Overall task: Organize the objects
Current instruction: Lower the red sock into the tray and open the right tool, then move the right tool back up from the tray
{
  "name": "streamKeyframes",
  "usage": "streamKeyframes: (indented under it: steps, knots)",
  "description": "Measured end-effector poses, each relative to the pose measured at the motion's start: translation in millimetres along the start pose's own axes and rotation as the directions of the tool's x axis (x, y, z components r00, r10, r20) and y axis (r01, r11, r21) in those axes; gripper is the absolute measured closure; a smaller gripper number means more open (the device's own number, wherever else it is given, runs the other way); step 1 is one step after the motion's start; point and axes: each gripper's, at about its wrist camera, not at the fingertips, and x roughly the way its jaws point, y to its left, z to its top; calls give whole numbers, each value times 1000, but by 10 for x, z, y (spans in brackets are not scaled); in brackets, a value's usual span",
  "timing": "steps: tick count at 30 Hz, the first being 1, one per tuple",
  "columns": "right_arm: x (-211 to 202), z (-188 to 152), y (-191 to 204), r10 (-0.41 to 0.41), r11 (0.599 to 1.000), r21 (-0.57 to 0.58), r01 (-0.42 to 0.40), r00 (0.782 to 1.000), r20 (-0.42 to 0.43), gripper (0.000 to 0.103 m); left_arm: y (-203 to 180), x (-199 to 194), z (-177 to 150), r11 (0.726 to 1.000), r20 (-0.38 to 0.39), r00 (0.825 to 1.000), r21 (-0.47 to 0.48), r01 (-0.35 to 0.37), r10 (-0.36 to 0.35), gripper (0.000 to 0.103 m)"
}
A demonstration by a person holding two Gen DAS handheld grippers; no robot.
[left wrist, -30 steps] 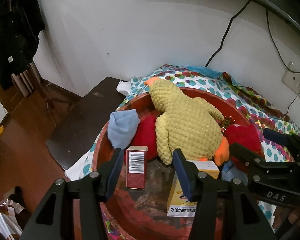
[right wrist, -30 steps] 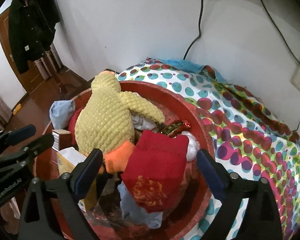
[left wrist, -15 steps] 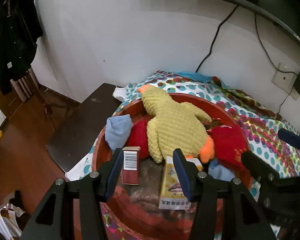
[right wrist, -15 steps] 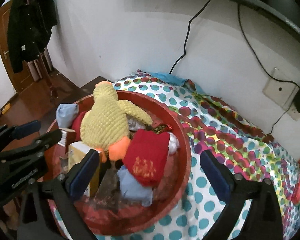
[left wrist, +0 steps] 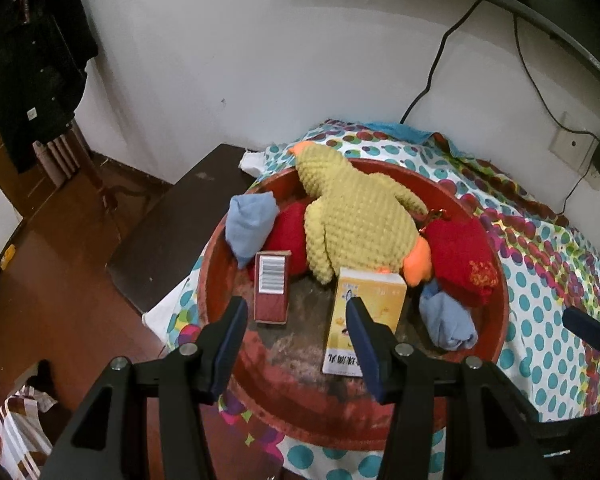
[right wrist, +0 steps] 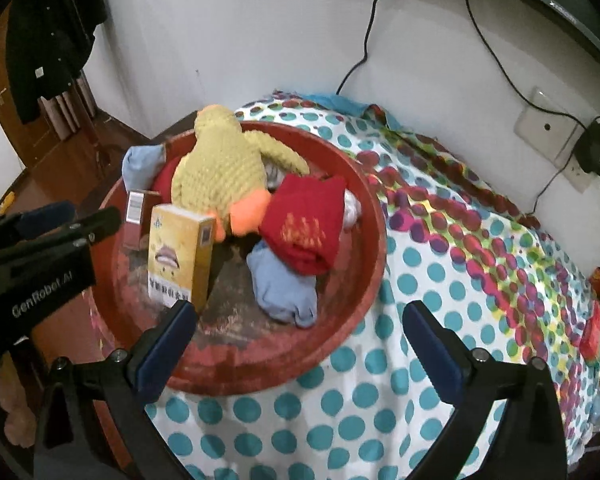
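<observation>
A red basin point(left wrist: 300, 396) on a polka-dot cloth holds a yellow knitted duck point(left wrist: 360, 220), a dark red box point(left wrist: 272, 288) and a yellow box point(left wrist: 364, 312), both upright. It also holds a light blue sock point(left wrist: 250, 226), a red sock point(left wrist: 460, 260) and another blue sock point(left wrist: 446, 320). My left gripper point(left wrist: 296, 308) hangs open above the basin's near rim with nothing between its fingers. My right gripper point(right wrist: 300, 312) is over the near right rim point(right wrist: 364, 280), jaws opening wide and empty. The duck point(right wrist: 220, 176) and yellow box point(right wrist: 176, 256) lie beyond it.
The polka-dot cloth point(right wrist: 460, 280) stretches right of the basin. A dark low table point(left wrist: 172, 232) stands left of it, over a wooden floor. On the white wall are an outlet with a charger point(right wrist: 548, 136) and hanging cables. Packets point(right wrist: 596, 328) lie at the far right edge.
Both grippers have drawn back from the basin, so it looks smaller and more cloth shows. The right jaws have spread wider. The things in the basin have not moved.
</observation>
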Motion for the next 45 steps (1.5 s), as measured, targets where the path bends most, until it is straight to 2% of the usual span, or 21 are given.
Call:
streamKeyframes:
  steps: [9,12,14,20,28,32,37,45]
  knots:
    - [6,-144,52,3,999,-32,-4,1000,-31,0,-12,-19,-102,1000,-25,999,3,26,-26,50]
    - [24,-159,69,3,999,-40,-5,999,-44,0,-13,-47,-108,1000,-17,1000,3,16,-16,50]
    - [30,-157,53,24,999,-24,-25,998,-52,0,-27,-62,-109,1000,-13,1000,13,-18,18,51]
    - [59,-116,35,23,1000,-13,-24,997,-67,0,-68,-42,-111,999,-22,999,18,-34,34,50]
    - [101,-134,98,21,999,-29,-24,995,-98,0,-60,-47,-105,1000,-27,999,16,-17,17,50]
    - [87,-134,115,38,999,-31,-41,994,-102,0,-47,-35,-97,999,-32,998,8,-53,54,50]
    - [92,-111,163,48,998,-35,-52,994,-102,0,31,77,-85,999,-98,995,-54,6,-11,48]
    - [130,-107,191,37,998,-39,-41,994,-107,0,1,2,-75,1000,-33,999,-18,16,-17,46]
